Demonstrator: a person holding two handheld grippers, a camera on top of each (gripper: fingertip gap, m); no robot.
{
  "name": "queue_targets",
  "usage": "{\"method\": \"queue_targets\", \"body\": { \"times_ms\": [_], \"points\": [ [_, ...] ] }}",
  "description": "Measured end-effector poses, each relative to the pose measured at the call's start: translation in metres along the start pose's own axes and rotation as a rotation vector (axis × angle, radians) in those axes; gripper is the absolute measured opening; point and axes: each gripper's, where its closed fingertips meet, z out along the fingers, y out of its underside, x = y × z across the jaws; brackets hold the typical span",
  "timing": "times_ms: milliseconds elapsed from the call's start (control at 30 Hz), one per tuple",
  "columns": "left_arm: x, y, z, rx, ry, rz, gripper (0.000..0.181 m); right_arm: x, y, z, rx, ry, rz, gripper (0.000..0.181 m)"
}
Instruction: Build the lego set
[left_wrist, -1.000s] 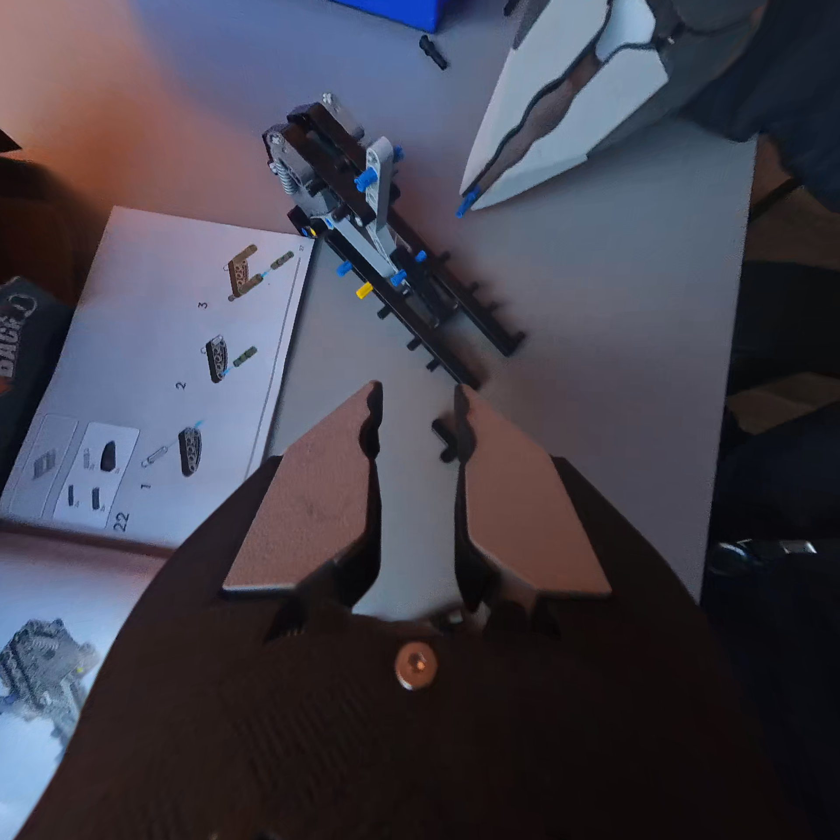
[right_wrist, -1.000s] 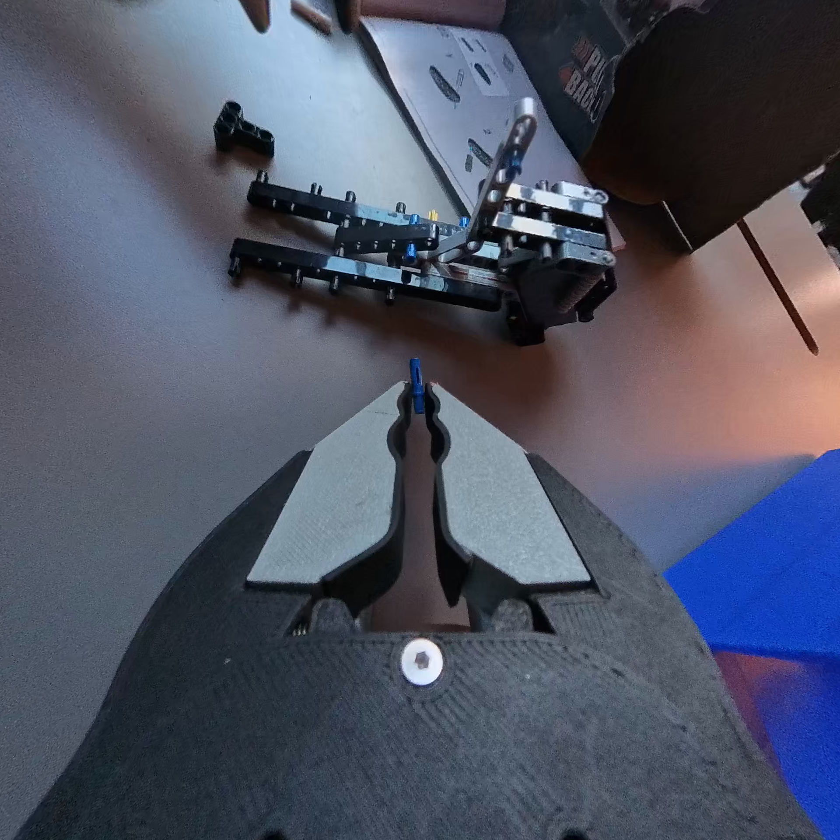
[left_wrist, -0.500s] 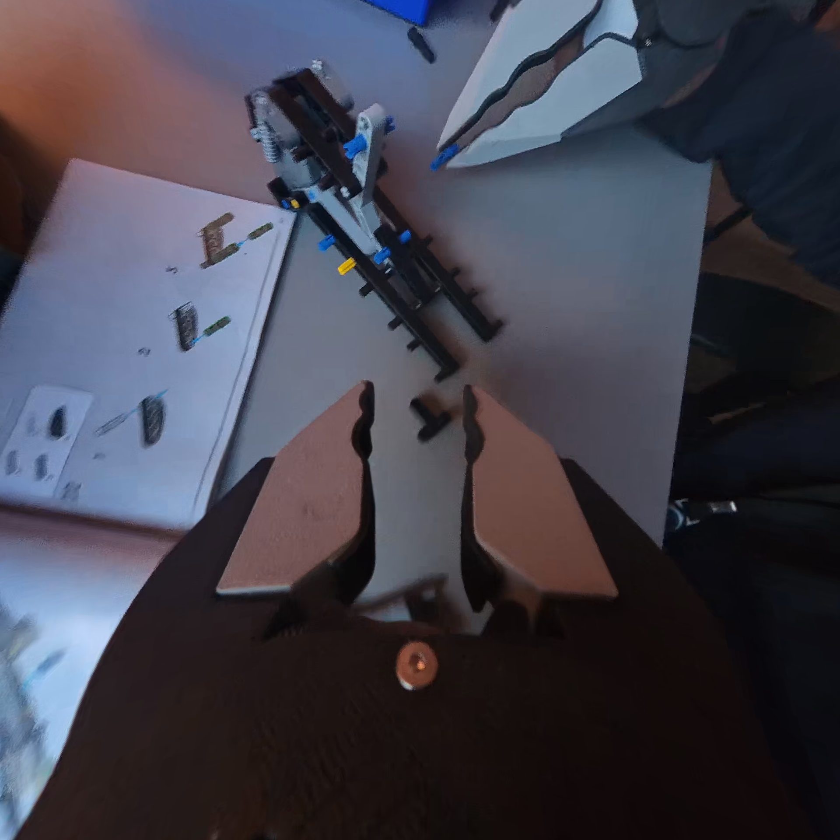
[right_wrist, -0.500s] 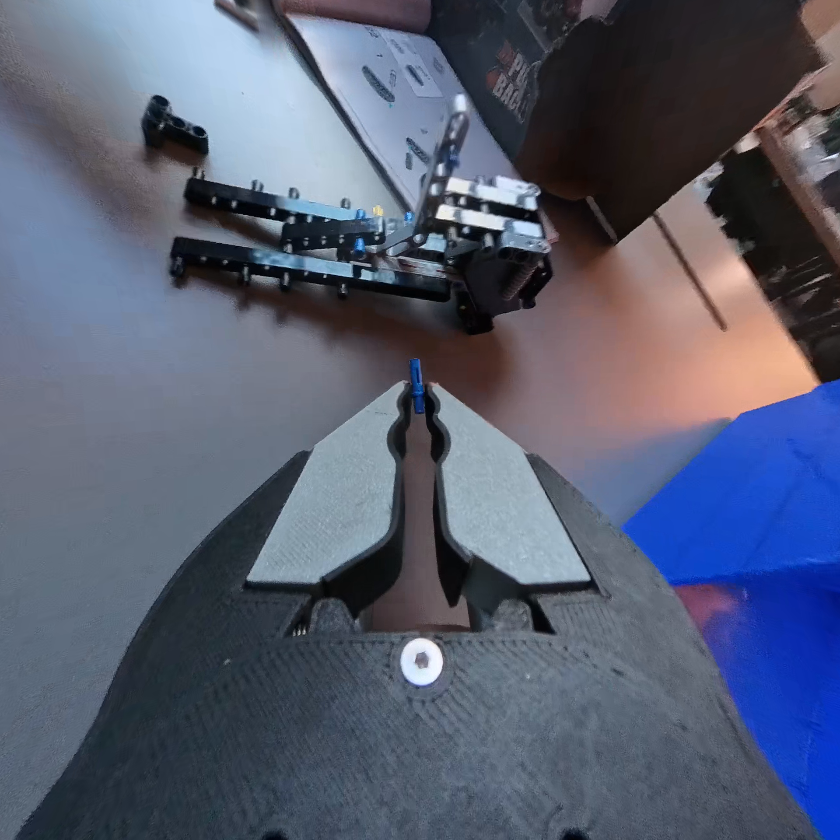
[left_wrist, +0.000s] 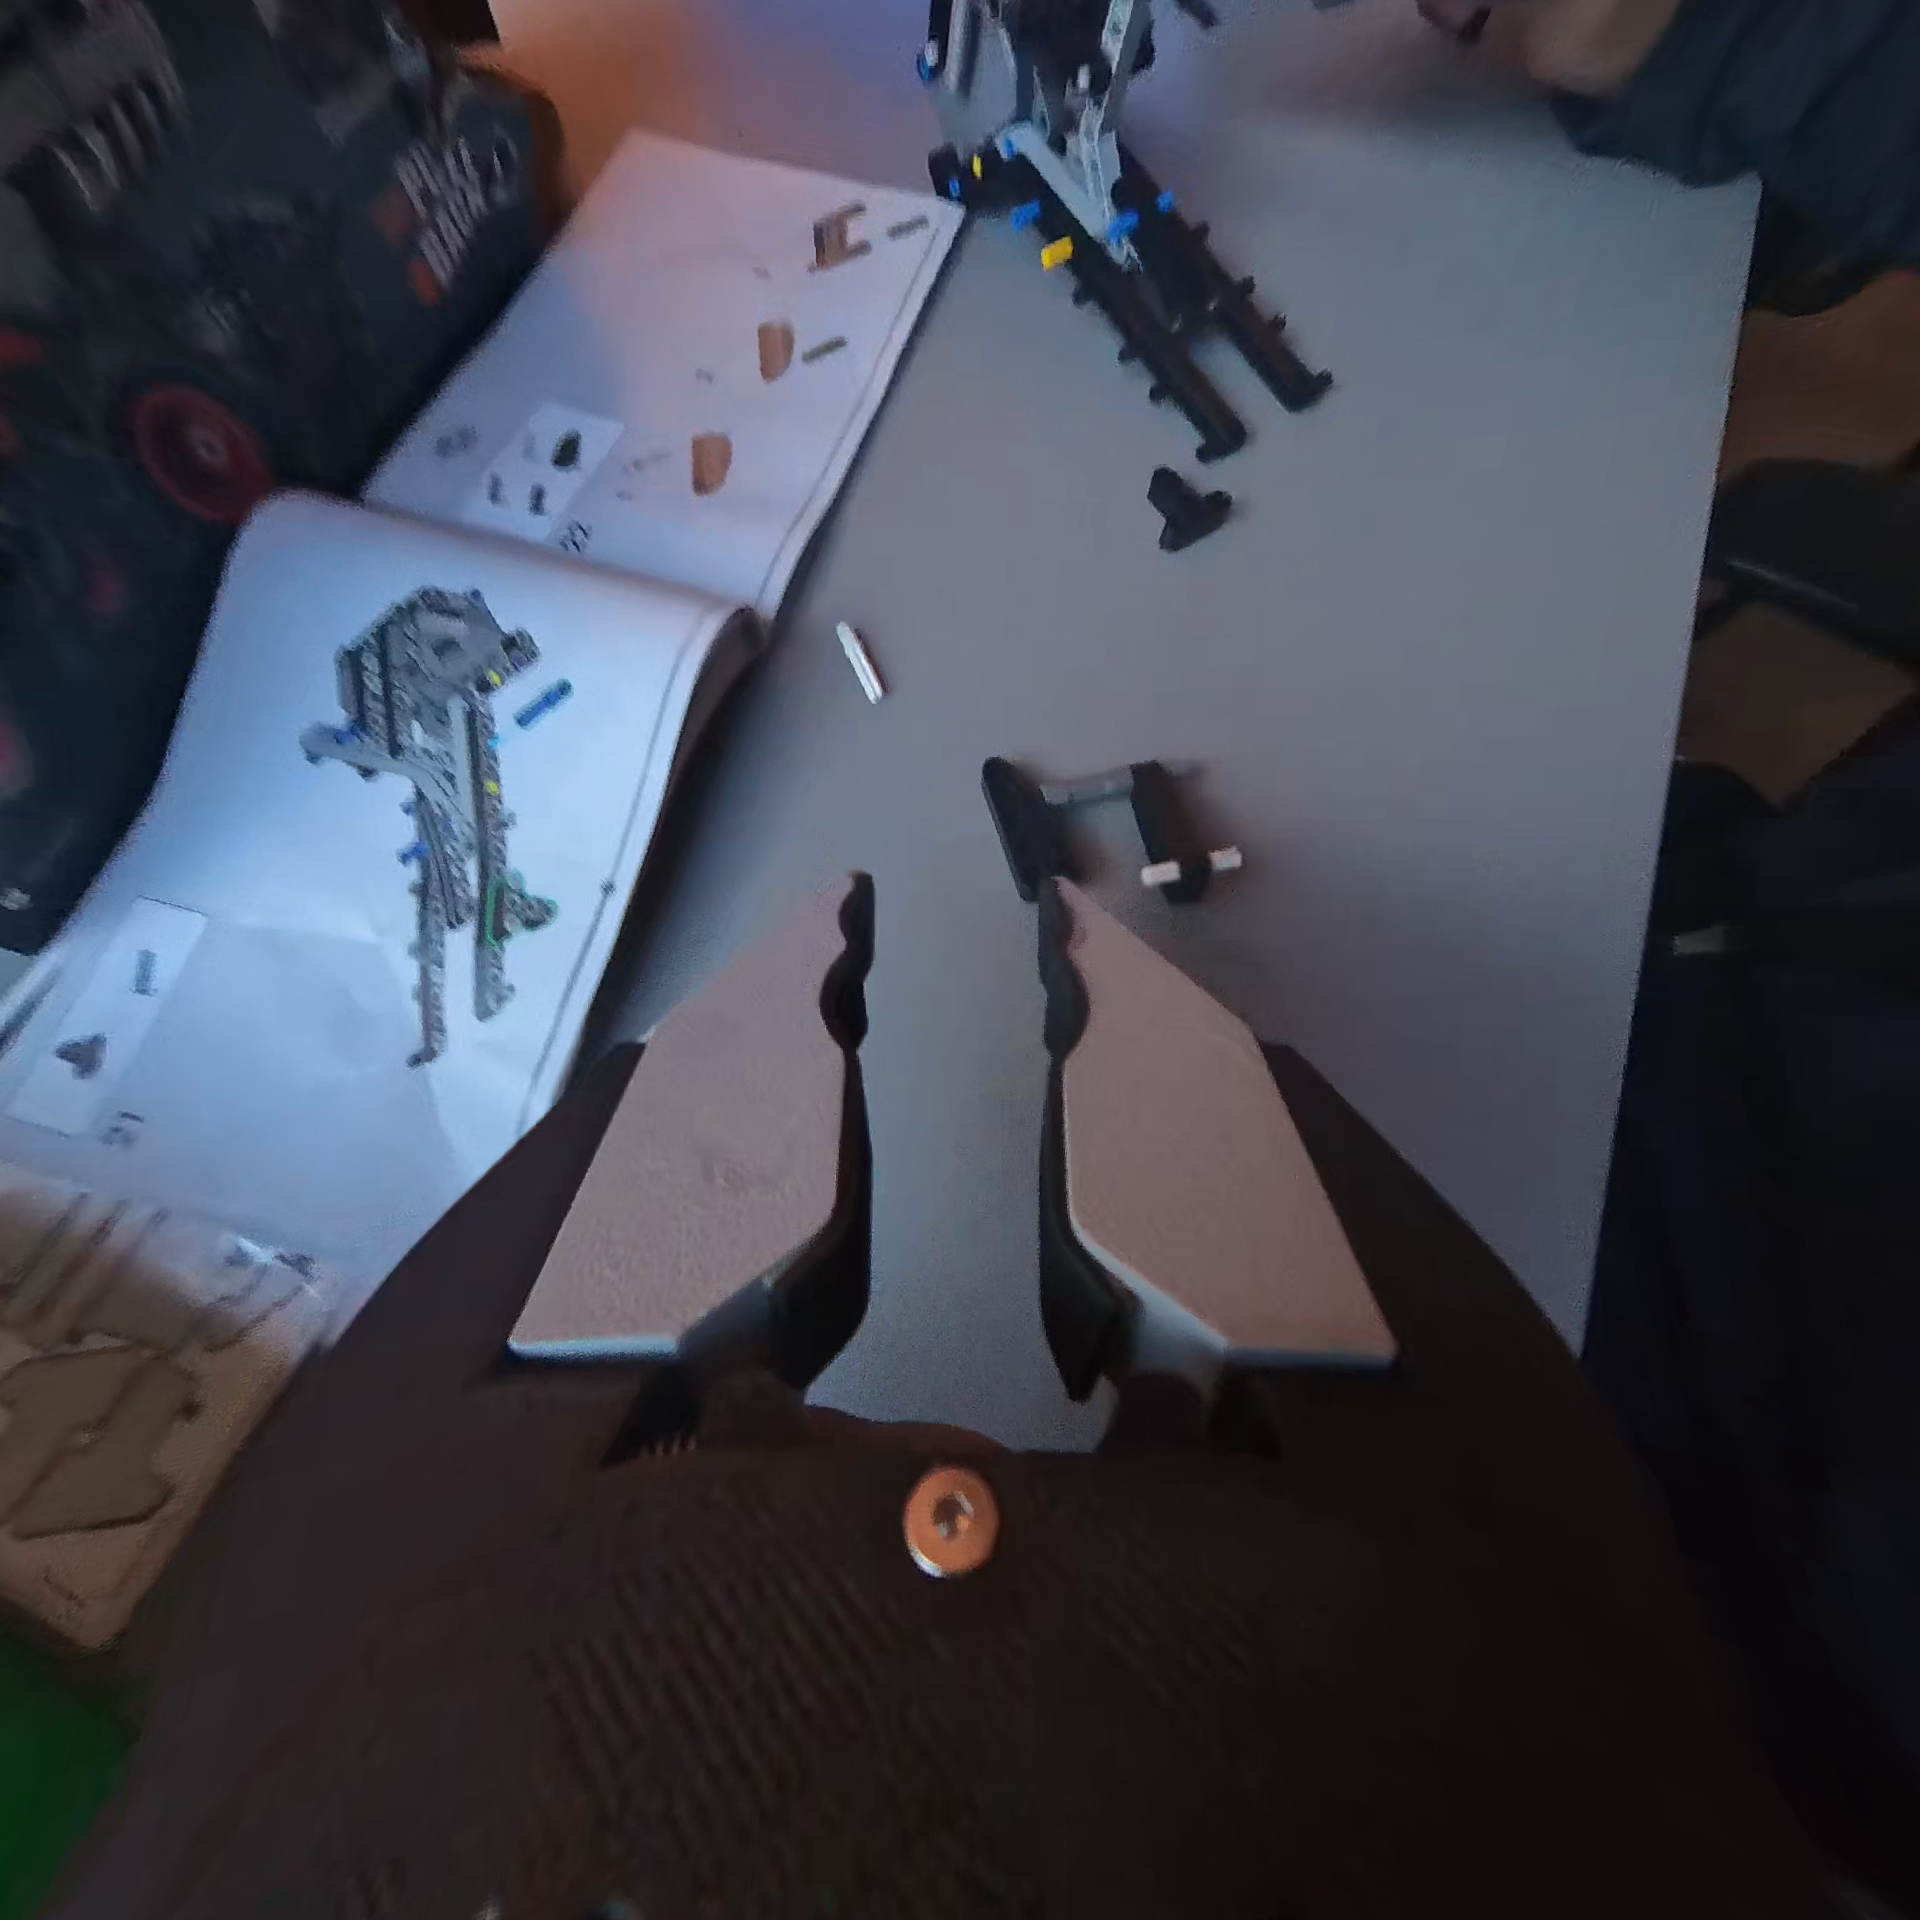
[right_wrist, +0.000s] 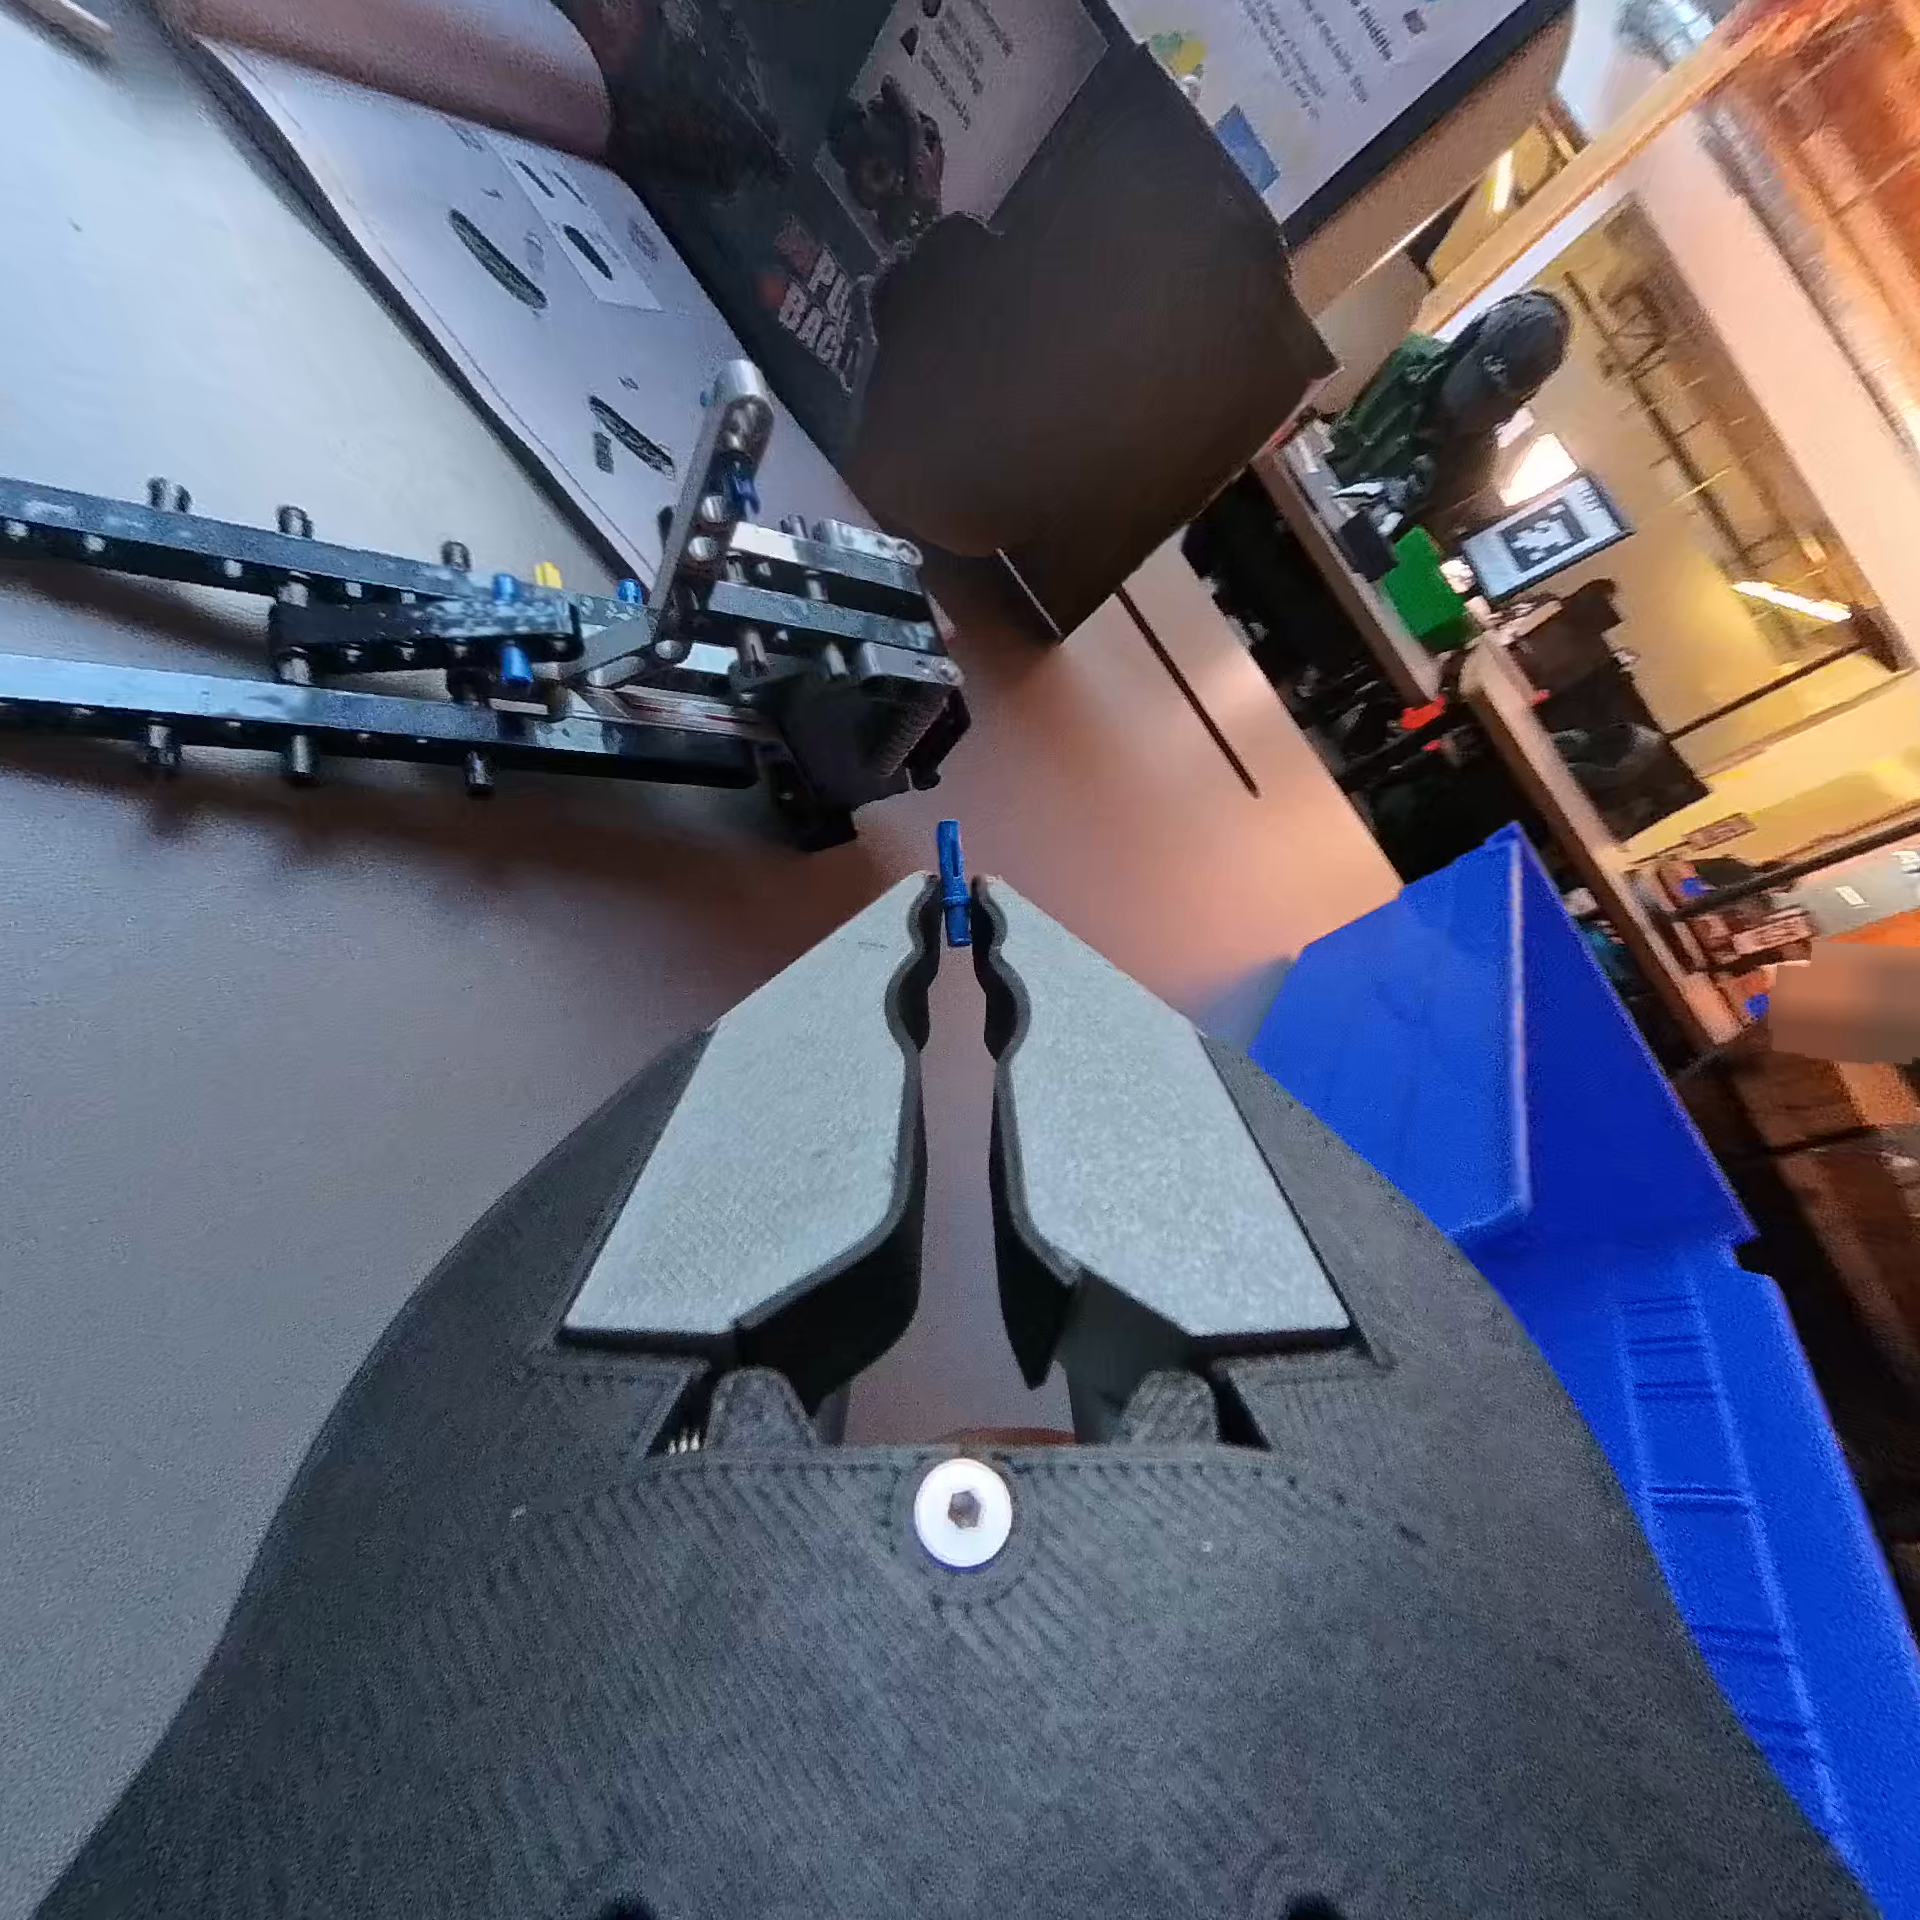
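Note:
The part-built black and grey lego model (left_wrist: 1101, 208) lies on the grey table at the far end; in the right wrist view it (right_wrist: 582, 634) lies just left of and beyond my fingertips. My right gripper (right_wrist: 951, 894) is shut on a small blue pin (right_wrist: 950, 878) that sticks out past the tips. My left gripper (left_wrist: 951, 904) is open and empty above the table. A small black and grey sub-assembly (left_wrist: 1101, 826) lies just beyond its right fingertip. A black T-shaped piece (left_wrist: 1184, 507) and a small white axle (left_wrist: 860, 662) lie farther off.
The open instruction booklet (left_wrist: 540, 665) lies left of the parts, with the dark lego box (left_wrist: 208, 312) behind it. A clear bag of parts (left_wrist: 114, 1382) lies at the near left. A blue bin (right_wrist: 1538, 1195) stands right of my right gripper. The table's right edge (left_wrist: 1683, 727) is near. The tips of one gripper are about 35 cm away from the tips of the other. The small white axle (left_wrist: 860, 662) lies around 10 cm away from my left fingertips.
My left gripper has pulled back and swung left, so the booklet's near page, the sub-assembly and the white axle came into view. My right gripper moved closer to the model, still holding the pin.

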Motion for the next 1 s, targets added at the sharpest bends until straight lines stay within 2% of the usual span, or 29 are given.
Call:
{"method": "queue_targets", "body": {
  "times_ms": [33,133,267,533,667,767,1000],
  "points": [
    [-0.001,0.005,0.002,-0.023,-0.007,-0.028,0.029,0.001,-0.002,0.0,0.005,0.021,-0.019,0.002],
    [0.003,-0.001,-0.001,0.027,-0.019,-0.009,0.027,0.011,-0.017,-0.005,0.065,0.1,-0.045,0.002],
    [-0.011,-0.003,-0.013,0.074,-0.104,-0.029,0.026,0.015,-0.047,-0.008,0.168,0.157,-0.037,0.002],
    [-0.016,0.001,-0.005,0.064,-0.11,-0.033,0.023,-0.022,-0.098,-0.008,0.281,0.125,-0.193,0.002],
    [0.005,-0.017,0.01,0.115,-0.042,-0.018,0.019,-0.058,-0.139,-0.017,0.375,0.129,-0.34,0.003],
    [0.023,-0.035,0.024,0.149,0.01,-0.004,0.019,-0.081,-0.159,-0.018,0.392,0.148,-0.45,0.003],
    [0.067,-0.078,0.052,0.203,0.199,-0.044,0.023,-0.117,-0.167,-0.02,0.431,0.056,-0.525,0.002]
  ]
}}
